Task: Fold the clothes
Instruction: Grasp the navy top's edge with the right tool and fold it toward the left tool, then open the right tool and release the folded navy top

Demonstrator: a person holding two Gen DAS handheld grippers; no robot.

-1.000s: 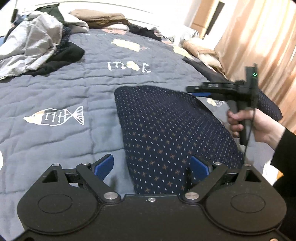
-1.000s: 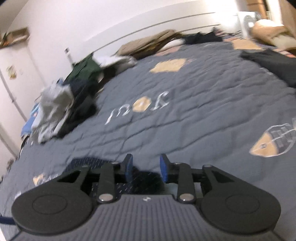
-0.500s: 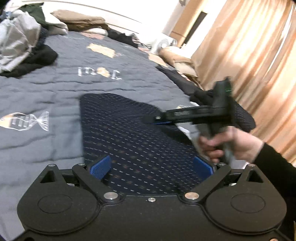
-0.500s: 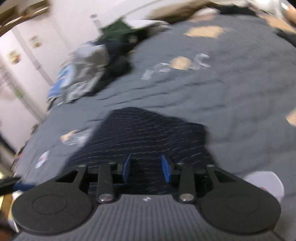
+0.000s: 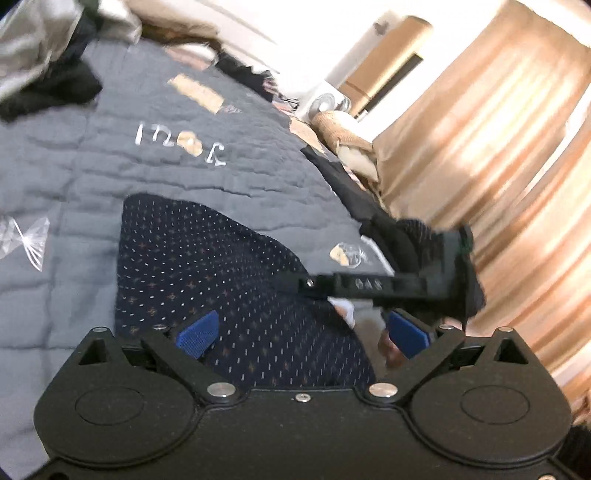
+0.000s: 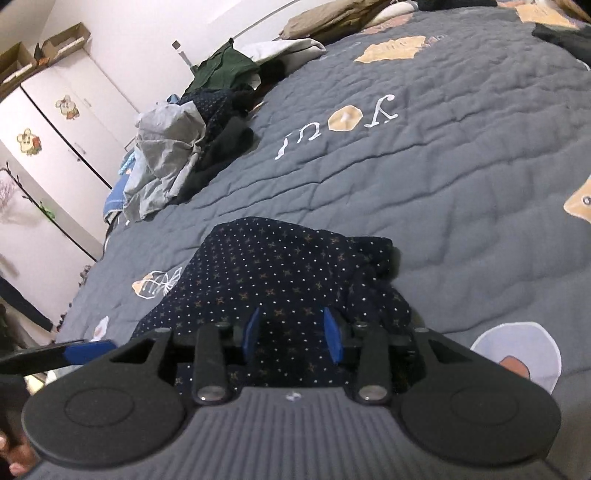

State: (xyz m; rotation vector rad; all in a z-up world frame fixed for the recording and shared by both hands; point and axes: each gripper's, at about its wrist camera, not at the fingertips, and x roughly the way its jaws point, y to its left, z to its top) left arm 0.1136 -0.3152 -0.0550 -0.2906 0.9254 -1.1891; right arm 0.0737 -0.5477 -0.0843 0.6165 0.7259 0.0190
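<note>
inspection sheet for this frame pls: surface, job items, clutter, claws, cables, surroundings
Surface: grey quilted bedspread with printed patches and lettering.
Job's things: navy dotted garment spread flat, its right edge bunched.
Clutter: unfolded clothes pile at far left; beige folded clothes by the headboard; black garments at the right edge.
Claws: left claw open wide, jaws just opening, nothing between; right claw part open, jaws just opening, over the garment, pads not pressing.
Cables: nothing seen.
Surroundings: curtains, white wardrobe, fan.
</note>
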